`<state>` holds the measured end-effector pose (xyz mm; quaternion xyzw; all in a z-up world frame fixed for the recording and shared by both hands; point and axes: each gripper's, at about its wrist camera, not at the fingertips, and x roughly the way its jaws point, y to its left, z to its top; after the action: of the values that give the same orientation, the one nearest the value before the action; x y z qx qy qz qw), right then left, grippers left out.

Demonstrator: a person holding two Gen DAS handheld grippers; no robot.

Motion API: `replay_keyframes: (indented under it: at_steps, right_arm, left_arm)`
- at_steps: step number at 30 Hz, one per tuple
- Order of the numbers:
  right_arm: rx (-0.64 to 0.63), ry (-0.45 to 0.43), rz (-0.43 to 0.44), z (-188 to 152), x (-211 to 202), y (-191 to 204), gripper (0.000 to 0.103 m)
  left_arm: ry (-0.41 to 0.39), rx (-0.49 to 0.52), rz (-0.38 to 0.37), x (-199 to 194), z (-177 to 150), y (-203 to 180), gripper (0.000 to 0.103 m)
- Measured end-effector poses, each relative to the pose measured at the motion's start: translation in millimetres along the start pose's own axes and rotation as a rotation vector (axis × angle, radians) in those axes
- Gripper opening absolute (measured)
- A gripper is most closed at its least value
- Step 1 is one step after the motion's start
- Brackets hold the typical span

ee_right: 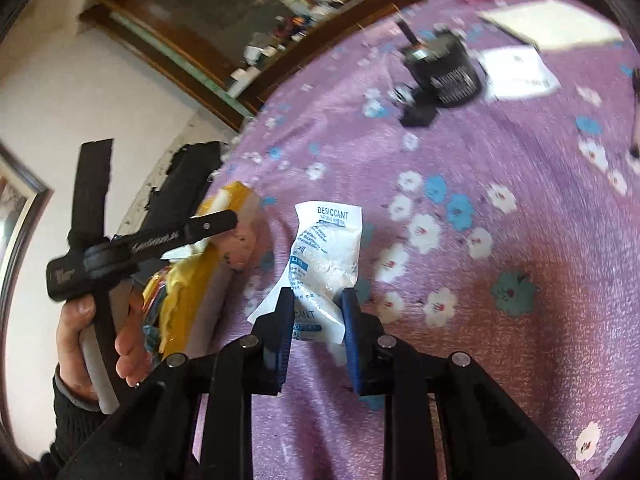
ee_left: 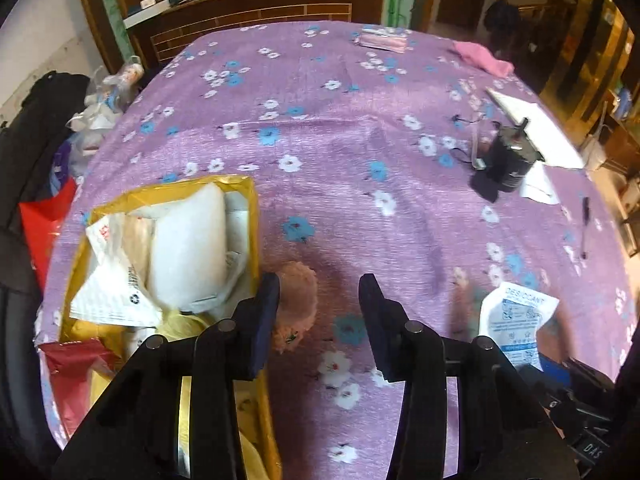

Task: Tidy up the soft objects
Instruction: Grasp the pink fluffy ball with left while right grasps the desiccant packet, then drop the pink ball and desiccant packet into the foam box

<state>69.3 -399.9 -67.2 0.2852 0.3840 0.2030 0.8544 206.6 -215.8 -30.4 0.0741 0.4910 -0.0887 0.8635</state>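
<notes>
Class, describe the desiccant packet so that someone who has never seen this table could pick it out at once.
Start at the purple flowered tablecloth, then find the yellow box of soft packaging. To its right lies the desiccant packet, pinched between the right gripper fingers. It alone is a white sachet with blue print reading DESICCANT.

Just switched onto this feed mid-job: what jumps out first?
The right gripper pinches a white desiccant packet on the purple flowered cloth. The left gripper hangs open over a fuzzy pink toy beside the full yellow box.
</notes>
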Motion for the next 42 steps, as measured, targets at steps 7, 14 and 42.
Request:
replay_keyframes:
  at_steps: [7,14,42]
  right_arm:
    - [0.009,-0.011,0.016,-1,1,1,0.022]
    - [0.001,-0.011,0.012,-1,1,2,0.022]
    - [-0.267,0.082,0.050,-9,24,143,0.022]
  left_arm:
    - [0.092,0.052,0.031,32,-1,-15,0.039]
    - [0.032,0.006,0.005,15,-5,-10,0.021]
    - [-0.332,-0.504,-0.313,-170,-137,155,0.020]
